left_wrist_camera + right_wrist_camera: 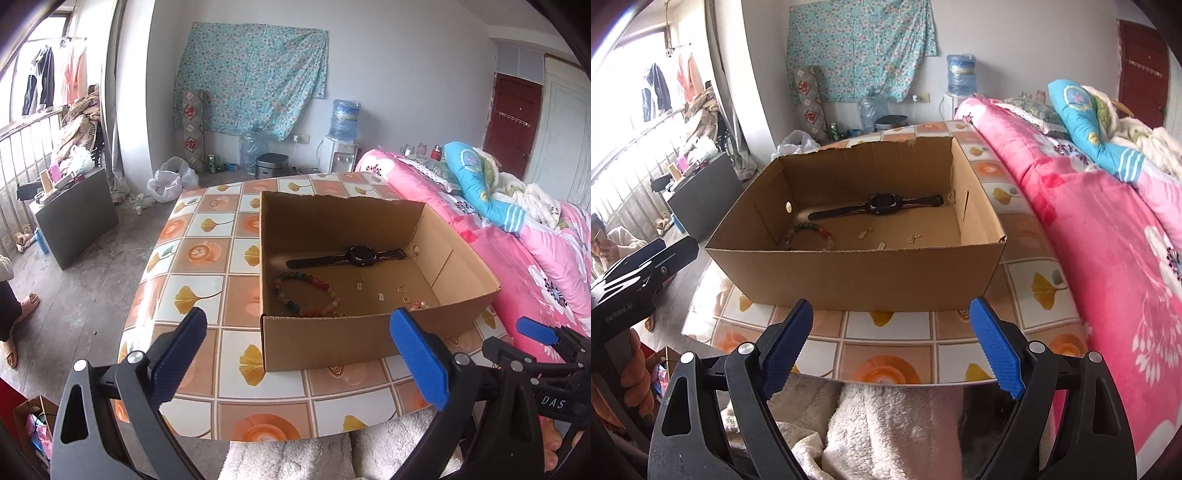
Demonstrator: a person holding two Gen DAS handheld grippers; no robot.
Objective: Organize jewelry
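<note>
A pink floral bed (517, 258) runs along the right of a tile-patterned surface (207, 236). On the surface sits an open cardboard box (332, 339). Inside it, a black watch (360, 255) lies near the far wall, a multicoloured bead bracelet (306, 291) nearer the front, and small gold earrings (382, 295) are scattered beside it. The left claw (295, 362) and right claw (888, 354) hover before the box, both spread wide and empty.

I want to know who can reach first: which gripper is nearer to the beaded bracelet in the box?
Left, probably. The left gripper hovers open at the cardboard box's near wall, just before the beaded bracelet. The right gripper is also open but sits further back.
</note>
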